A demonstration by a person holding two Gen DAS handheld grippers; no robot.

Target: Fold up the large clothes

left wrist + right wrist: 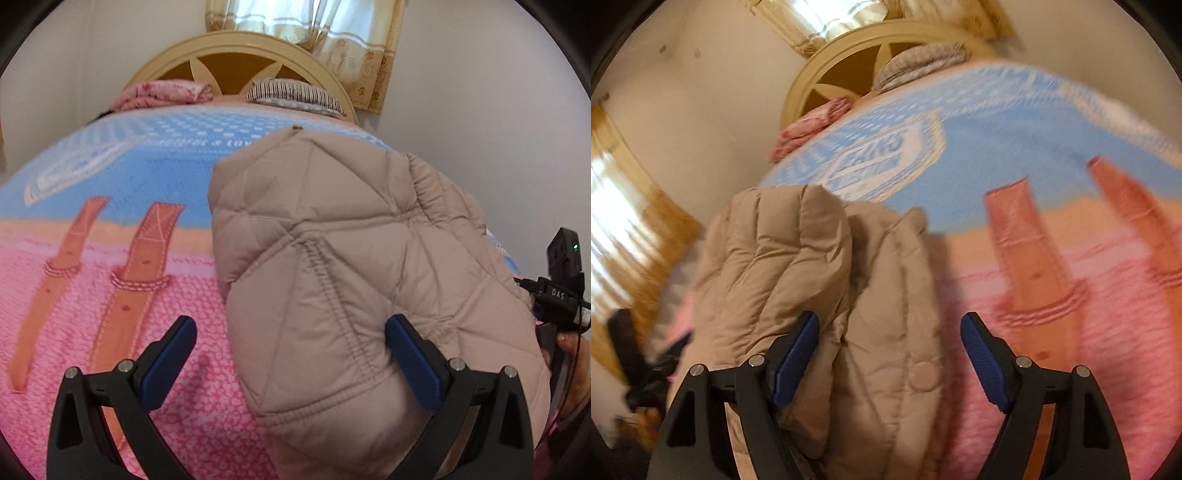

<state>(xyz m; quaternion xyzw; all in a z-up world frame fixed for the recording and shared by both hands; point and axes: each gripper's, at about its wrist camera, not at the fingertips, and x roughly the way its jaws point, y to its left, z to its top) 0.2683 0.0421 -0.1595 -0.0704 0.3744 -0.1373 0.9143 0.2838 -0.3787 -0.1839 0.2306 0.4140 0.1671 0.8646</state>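
Quilted beige jacket (351, 277) bundled on the pink-and-blue blanket (110, 229), left gripper (291, 363) spread wide with its right pad against the padding, right gripper (890, 362) likewise released over the folds, pillows (295, 94) and headboard (236, 55) beyond.

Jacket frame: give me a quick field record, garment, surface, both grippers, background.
garment: beige quilted jacket, bunched and folded over itself, snap button showing
surface: bed blanket, pink near, blue far, orange strap print
left gripper: jaws open, jacket between them, not clamped
right gripper: jaws open, over the jacket's edge, not clamped
background: headboard, pink folded cloth, striped pillow, curtain
image quality: right wrist view blurred
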